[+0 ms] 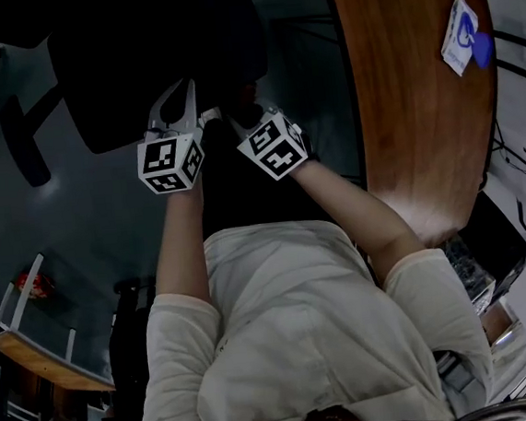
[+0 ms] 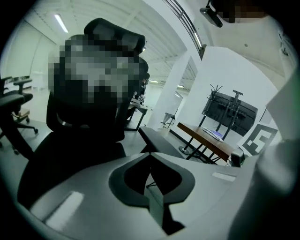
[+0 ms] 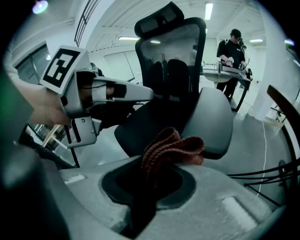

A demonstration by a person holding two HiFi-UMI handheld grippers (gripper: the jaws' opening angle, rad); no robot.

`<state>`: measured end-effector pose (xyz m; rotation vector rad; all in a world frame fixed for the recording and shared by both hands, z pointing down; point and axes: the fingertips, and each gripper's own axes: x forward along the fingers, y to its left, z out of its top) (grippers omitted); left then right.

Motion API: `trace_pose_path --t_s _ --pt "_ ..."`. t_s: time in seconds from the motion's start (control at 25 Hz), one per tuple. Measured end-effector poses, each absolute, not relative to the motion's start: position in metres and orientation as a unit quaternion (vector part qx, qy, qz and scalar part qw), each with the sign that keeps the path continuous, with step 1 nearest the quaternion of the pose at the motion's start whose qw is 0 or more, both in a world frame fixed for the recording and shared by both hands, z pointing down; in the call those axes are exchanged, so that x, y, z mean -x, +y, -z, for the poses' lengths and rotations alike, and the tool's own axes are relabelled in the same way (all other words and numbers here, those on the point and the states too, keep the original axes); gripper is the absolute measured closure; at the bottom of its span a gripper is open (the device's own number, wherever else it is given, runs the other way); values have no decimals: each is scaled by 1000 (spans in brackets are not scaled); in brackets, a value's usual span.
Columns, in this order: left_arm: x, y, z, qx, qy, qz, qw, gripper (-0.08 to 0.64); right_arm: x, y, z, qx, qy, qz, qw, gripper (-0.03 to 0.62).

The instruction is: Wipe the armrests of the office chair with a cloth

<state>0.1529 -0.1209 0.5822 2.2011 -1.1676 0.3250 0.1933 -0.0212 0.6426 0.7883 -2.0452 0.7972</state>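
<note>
Rust-brown knitted cloth (image 3: 172, 149) is bunched in the right gripper (image 3: 151, 185), whose jaws are clamped on it. The folded end sticks out in front of the grey armrest (image 3: 213, 117) of the office chair (image 3: 171, 70); whether it touches the pad cannot be told. The left gripper (image 2: 152, 187) is empty, its jaws pressed together, and is held just beside the right one.
</note>
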Motion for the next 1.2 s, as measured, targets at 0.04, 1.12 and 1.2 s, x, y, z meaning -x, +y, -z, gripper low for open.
trace_pose_path --t_s 0.04,1.12,1.2 --pt "-144 -122 -578 -831 -452 -124 301 543 -188 -22 -641 -311 -802 -320 398 546" --pt "-54 -199 -549 -814 -472 2 340 543 -176 -249 -654 -573 -630 -454 261 546" --pt "-59 -196 -548 -815 -470 4 339 543 -177 -235 -655 -571 -623 -473 251 546"
